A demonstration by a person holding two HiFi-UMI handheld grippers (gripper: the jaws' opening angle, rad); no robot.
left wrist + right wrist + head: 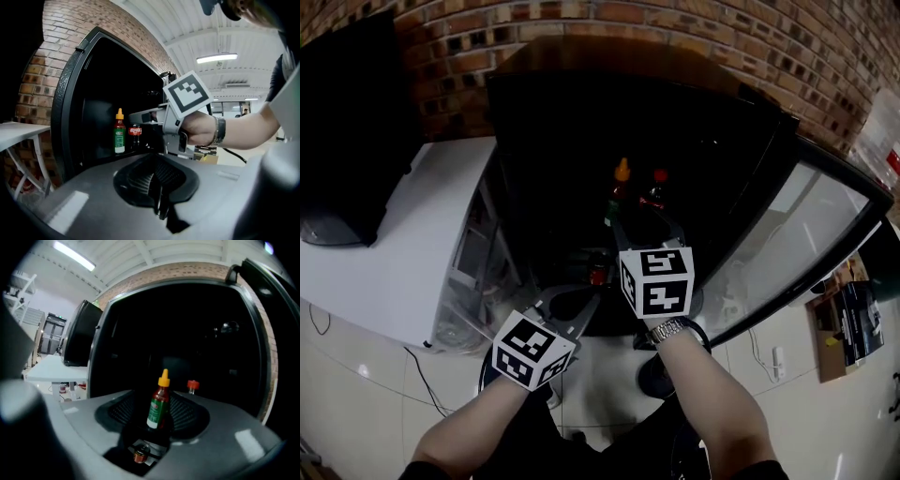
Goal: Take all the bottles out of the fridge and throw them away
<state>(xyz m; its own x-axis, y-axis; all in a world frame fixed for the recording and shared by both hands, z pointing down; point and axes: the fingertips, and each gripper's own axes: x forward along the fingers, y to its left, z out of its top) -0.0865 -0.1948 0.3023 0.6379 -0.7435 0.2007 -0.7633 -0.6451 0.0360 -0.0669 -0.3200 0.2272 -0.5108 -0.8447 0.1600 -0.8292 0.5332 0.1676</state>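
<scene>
Against a brick wall (581,23), the fridge (544,141) holds 2 bottles (158,404) before the right gripper (645,221), open and empty; left gripper (572,302) closed.

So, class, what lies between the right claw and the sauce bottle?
Nothing; the right gripper view shows bare space from right claw to sauce bottle.
</scene>
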